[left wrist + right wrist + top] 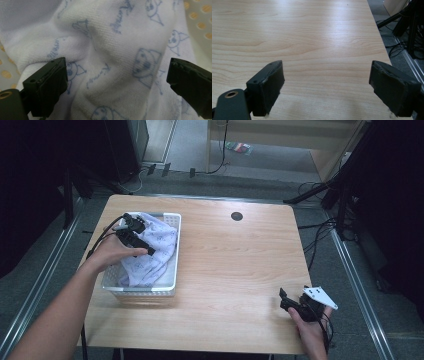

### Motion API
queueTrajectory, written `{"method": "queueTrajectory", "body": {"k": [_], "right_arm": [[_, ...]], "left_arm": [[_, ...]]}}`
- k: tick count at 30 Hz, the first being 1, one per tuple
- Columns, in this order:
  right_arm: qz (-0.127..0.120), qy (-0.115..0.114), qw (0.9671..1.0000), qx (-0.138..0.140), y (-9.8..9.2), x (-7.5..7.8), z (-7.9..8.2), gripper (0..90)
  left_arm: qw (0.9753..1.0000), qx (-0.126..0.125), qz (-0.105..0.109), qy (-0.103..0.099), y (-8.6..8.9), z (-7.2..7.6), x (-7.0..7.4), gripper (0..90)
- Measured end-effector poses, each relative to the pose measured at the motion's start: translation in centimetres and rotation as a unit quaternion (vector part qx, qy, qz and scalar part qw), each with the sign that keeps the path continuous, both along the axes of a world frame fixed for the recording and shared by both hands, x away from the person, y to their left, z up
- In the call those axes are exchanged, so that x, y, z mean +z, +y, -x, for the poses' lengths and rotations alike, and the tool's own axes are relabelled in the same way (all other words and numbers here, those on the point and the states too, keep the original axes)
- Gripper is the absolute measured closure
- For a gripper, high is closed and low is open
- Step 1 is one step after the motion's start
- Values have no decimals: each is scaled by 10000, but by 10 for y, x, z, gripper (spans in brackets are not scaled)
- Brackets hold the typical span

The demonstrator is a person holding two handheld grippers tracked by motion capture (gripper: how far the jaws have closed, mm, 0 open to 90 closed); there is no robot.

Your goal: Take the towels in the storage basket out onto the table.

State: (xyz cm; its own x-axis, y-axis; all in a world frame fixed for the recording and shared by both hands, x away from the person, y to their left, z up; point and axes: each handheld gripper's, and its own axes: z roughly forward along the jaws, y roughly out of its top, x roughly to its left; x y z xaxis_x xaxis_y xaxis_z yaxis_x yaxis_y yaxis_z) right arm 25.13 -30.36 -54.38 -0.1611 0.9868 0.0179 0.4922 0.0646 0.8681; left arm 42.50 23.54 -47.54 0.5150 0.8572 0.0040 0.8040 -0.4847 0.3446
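Note:
A white cloth with small blue cat drawings lies bunched in a white perforated basket at the table's left. My left gripper hovers over the basket, open, its jaws spread to either side of a raised fold of the cloth. Whether the pads touch the fabric I cannot tell. At the table's front right corner my right gripper is open over bare wood, with nothing between its jaws.
The wooden table has a round black cable hole near its far edge. Cables and stand legs lie on the floor to the right. The table's right edge runs close to the right gripper.

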Motion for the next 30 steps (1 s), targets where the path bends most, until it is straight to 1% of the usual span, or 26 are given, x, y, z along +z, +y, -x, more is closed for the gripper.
{"method": "queueTrajectory", "body": {"k": [1,3,4,6,7,8,10,11,12,13,15,17,18,19,24,25,28,29,30], "right_arm": [[0,0,10000,0,0,0,0,128],[-1,-5,10000,11,0,0,0,129],[1,-6,10000,12,0,0,0,129],[3,-7,10000,29,0,0,1,129],[3,-7,10000,29,0,0,1,129],[8,-14,10000,44,0,0,1,129],[11,-19,10000,46,0,0,1,129],[17,-23,10000,57,0,0,1,129],[17,-23,10000,57,0,0,1,129],[25,-24,10000,57,0,0,1,129],[23,-26,10000,64,0,0,1,129],[25,-24,10000,66,0,0,1,129],[25,-24,10000,66,0,0,1,129],[23,-24,10000,68,0,0,1,129],[26,-35,9999,93,0,0,1,129],[14,-33,9999,94,0,0,1,129],[12,-12,10000,90,1,0,1,130],[12,-12,10000,90,1,0,1,130],[22,-10,10000,96,1,0,1,130]], "left_arm": [[10000,0,0,0,0,0,0,61],[9999,82,-119,63,-2,-3,-6,64],[9996,92,-200,152,-3,-5,-11,63],[9996,95,-232,144,-3,-6,-13,62],[9995,102,-222,183,-4,-7,-14,62],[9994,109,-252,192,-5,-8,-16,44],[9994,109,-272,187,-6,-8,-18,39],[9991,107,-336,230,-7,-9,-21,23],[9991,107,-336,230,-7,-9,-21,16],[9987,83,-402,305,-10,-9,-25,10],[9980,12,-503,387,-14,-9,-30,0],[9980,14,-507,389,-16,-8,-32,0],[9977,-7,-551,395,-18,-9,-34,0],[9976,-27,-566,396,-19,-9,-36,0],[9978,-70,-511,414,-19,-9,-38,0],[9980,-80,-496,379,-19,-8,-39,0],[9978,-51,-476,453,-19,-9,-39,0],[9978,-51,-476,453,-19,-9,-39,18],[9978,-89,-475,461,-19,-9,-38,18]]}}
